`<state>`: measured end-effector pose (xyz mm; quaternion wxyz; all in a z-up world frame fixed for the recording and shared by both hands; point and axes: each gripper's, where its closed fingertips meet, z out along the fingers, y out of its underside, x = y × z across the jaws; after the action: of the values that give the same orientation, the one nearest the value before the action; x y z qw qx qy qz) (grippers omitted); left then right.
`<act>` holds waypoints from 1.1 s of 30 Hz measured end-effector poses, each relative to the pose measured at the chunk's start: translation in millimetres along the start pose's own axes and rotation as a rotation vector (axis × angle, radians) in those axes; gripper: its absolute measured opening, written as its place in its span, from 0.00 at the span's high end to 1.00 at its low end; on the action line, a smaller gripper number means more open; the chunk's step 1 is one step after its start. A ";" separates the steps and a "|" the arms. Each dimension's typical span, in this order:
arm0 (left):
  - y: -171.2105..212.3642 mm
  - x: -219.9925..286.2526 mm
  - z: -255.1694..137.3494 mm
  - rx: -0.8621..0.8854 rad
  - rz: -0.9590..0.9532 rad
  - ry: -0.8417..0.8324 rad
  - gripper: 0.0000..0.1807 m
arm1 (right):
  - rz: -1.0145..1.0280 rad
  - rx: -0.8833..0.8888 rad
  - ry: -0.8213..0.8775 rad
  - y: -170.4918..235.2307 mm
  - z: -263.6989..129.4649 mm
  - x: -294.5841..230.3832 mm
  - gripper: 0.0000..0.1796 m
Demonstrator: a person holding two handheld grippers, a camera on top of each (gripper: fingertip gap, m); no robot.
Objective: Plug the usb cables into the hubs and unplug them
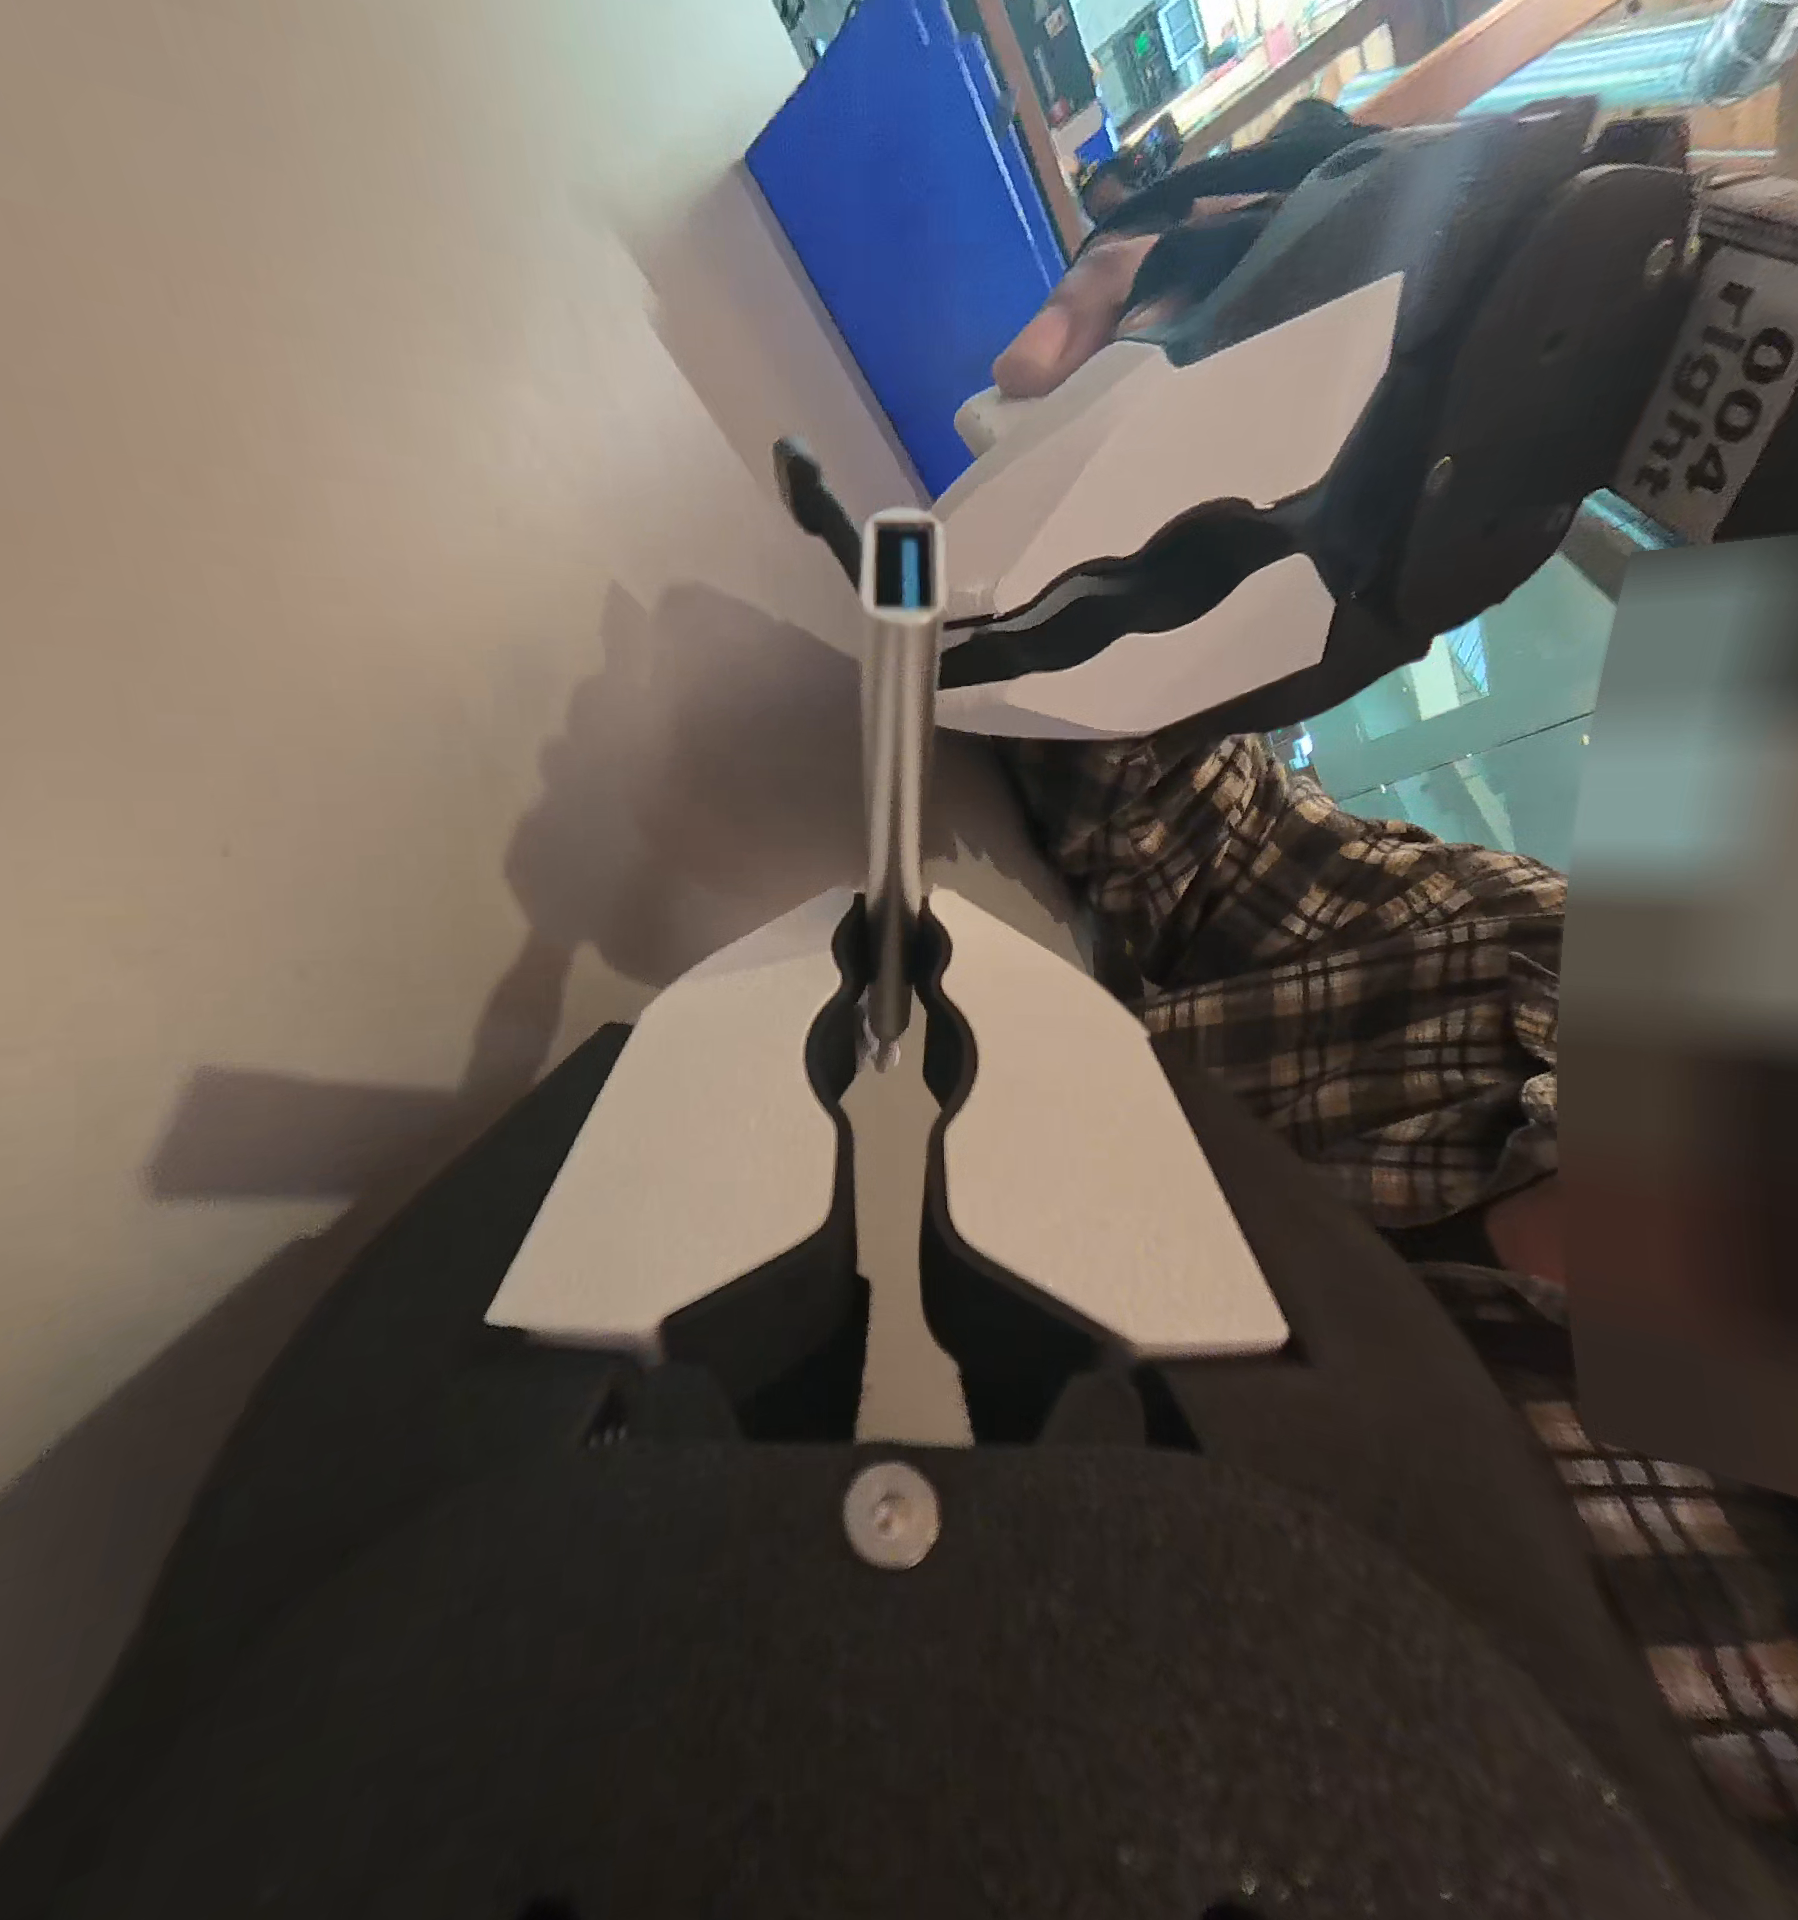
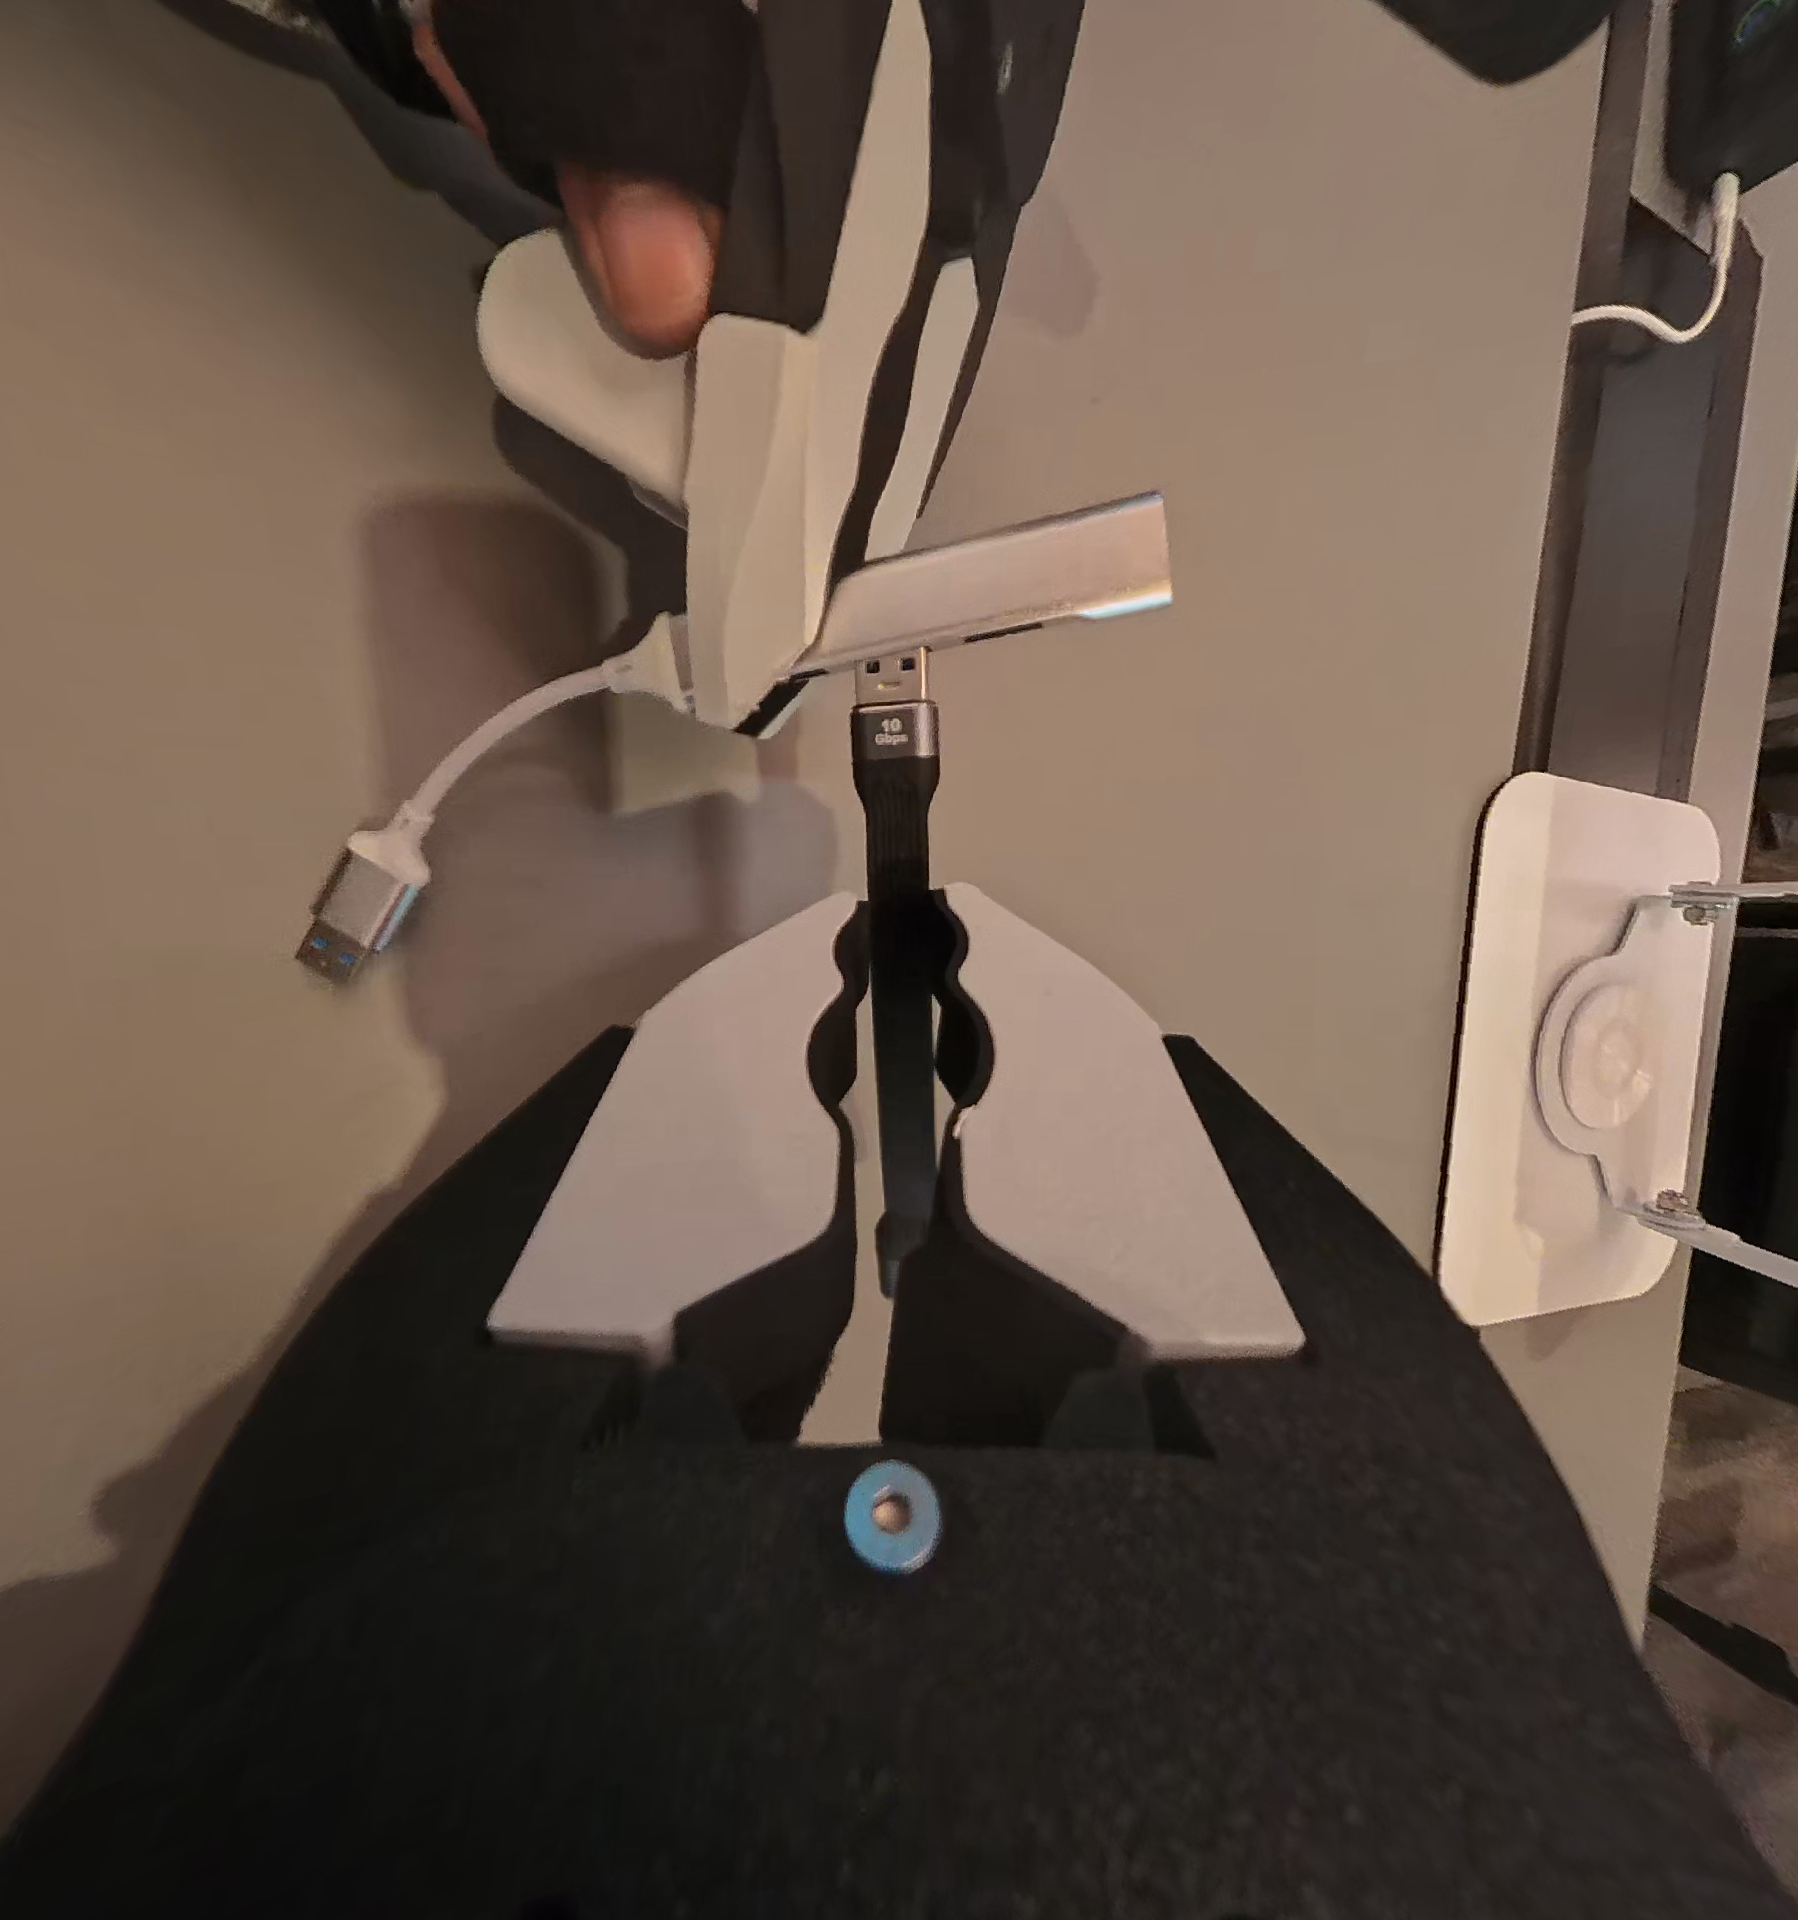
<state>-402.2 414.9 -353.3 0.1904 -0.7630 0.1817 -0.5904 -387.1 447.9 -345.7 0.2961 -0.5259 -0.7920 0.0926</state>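
I have the left hand-held gripper (image 1: 887, 935) clamping the hub (image 1: 903, 727) steady while my right (image 2: 900, 914), closed on the cable (image 2: 900, 935), meets its side port.

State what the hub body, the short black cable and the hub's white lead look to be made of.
Hub: likely brushed aluminium, matte silver with a soft streaked sheen. Short black cable: flat and ribbed, probably rubber or flexible plastic, with a grey metallic-looking plug shell. White lead: smooth, glossy plastic sheath, bending freely.
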 end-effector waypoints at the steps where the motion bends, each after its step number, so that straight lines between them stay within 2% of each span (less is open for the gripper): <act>1: -1.4 2.1 -0.2 0.010 0.000 0.017 0.96 | 0.008 0.003 -0.005 0.3 -0.9 0.3 0.95; 7: -4.2 7.1 0.2 0.033 -0.027 0.087 0.95 | 0.033 -0.018 -0.017 4.2 2.1 -0.5 0.95; 11: -4.8 3.9 0.8 0.041 -0.043 0.079 0.91 | 0.039 -0.015 -0.020 4.2 1.8 -0.5 0.95; 26: -19.9 4.7 -10.1 0.150 -0.051 0.093 0.87 | 0.058 -0.023 -0.027 7.3 2.6 0.4 0.95; 30: -29.0 2.2 -16.6 0.224 -0.051 0.083 0.88 | 0.051 -0.024 -0.028 6.5 3.3 -0.4 0.95; 33: -33.1 2.8 -18.4 0.261 -0.049 0.092 0.95 | 0.044 -0.022 -0.030 5.5 3.7 -1.3 0.95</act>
<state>-417.7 440.7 -330.1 0.2651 -0.7081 0.0930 -0.6478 -384.5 449.8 -351.7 0.2763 -0.5449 -0.7855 0.0982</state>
